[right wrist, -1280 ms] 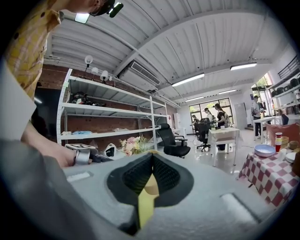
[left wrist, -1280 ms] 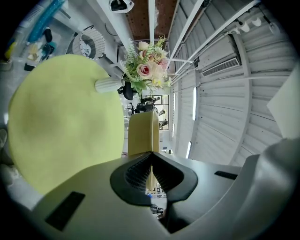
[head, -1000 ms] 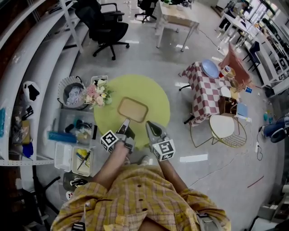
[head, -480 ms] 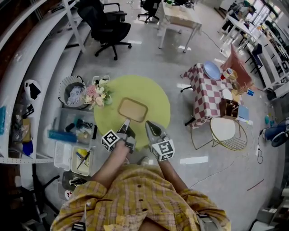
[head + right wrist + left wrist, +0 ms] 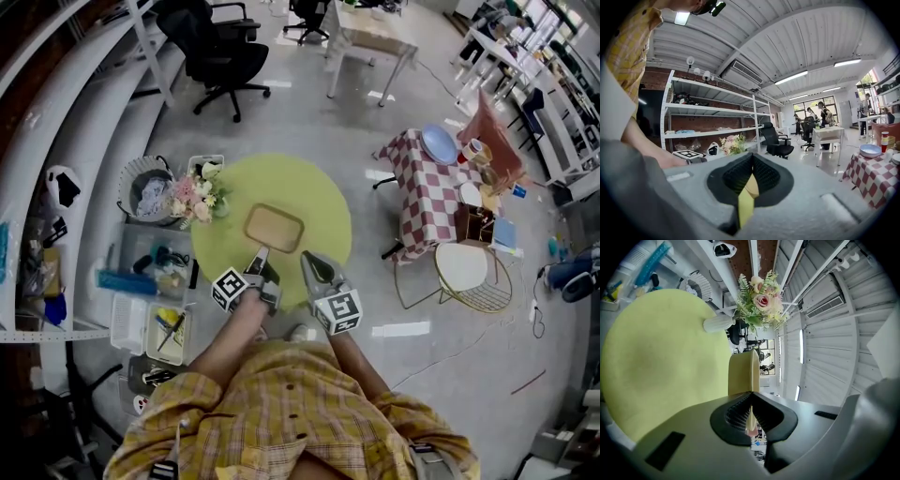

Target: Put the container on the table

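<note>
A tan rectangular container (image 5: 275,228) lies flat on the round yellow-green table (image 5: 319,192). My left gripper (image 5: 262,260) reaches its near edge from the front and is shut on the rim. In the left gripper view the thin tan wall of the container (image 5: 743,373) runs straight into the closed left gripper (image 5: 751,397), with the table (image 5: 661,357) spreading to the left. My right gripper (image 5: 309,261) hovers over the table's near edge, just right of the container and apart from it. The right gripper (image 5: 751,161) is shut on nothing; only yellow shows through the gap.
A bouquet of flowers (image 5: 192,195) sits at the table's left edge. A wire basket (image 5: 145,192) and plastic bins (image 5: 155,281) stand on the floor to the left. A checkered side table (image 5: 431,187) and white round stool (image 5: 466,267) are to the right, with a black office chair (image 5: 220,56) behind.
</note>
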Demonstrator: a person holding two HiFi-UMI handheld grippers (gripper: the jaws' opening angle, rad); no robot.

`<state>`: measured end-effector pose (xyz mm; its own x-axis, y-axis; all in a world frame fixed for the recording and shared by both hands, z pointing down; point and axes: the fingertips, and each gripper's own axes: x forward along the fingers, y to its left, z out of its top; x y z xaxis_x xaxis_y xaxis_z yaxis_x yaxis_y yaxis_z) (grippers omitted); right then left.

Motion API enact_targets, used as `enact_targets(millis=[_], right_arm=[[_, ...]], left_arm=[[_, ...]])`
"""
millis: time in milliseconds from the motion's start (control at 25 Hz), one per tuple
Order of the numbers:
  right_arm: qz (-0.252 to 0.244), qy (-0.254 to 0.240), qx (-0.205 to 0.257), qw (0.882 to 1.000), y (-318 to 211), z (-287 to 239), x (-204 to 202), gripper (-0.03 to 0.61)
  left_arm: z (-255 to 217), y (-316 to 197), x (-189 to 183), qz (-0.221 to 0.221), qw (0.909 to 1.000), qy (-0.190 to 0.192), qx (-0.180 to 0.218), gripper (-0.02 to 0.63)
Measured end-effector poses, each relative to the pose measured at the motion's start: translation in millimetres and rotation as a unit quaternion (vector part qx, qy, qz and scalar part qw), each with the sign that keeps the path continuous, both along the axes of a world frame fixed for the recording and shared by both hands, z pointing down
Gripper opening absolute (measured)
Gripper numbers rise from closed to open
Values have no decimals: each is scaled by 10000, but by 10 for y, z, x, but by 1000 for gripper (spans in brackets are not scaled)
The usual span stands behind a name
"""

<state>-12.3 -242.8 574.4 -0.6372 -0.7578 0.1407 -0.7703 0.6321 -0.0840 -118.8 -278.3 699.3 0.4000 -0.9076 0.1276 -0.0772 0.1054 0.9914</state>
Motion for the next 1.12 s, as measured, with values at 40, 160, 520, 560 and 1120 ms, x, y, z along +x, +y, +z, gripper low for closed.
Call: enact_targets(millis=[40,160,520,560,1120], right_arm=[[-8,-5,-3,10000,-2,8,2,-2],[-26,-18,-20,10000,-16,35,3,-2],[-1,49,-63,10000,-36,54,12,-2],[-4,50,-73,10000,-31,63,11,-2],[-54,41,-200,9998,-12,126,-29,-2]], left_arm=[[22,-4,13,11,10000,-7,-15,17],[103,-27,30,18,10000,-18,-81,17],[270,-96,3,15,9998,-66,-173,17],[289,-103,-1,12,9998,-77,-177,17],[525,-169,-20,-96,9997,38,-237,17]])
